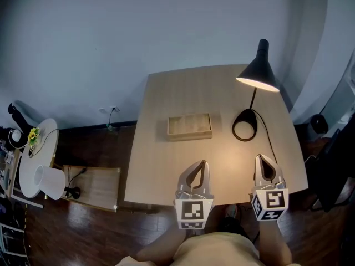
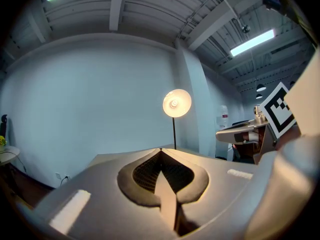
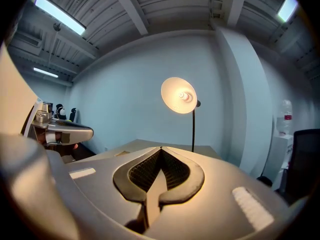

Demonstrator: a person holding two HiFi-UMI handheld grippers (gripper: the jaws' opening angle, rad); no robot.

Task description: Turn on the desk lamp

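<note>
Lamplight glows from the black desk lamp (image 1: 259, 71) at the table's (image 1: 161, 165) upper right, so nothing seems left; left gripper (image 1: 203, 165) and right gripper (image 1: 262, 158) sit at lower centre, jaws pressed together, empty

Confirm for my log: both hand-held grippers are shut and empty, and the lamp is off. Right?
No: the lamp is on; the head view shows it glowing. The left hand-held gripper and right hand-held gripper are indeed shut and empty.
</note>
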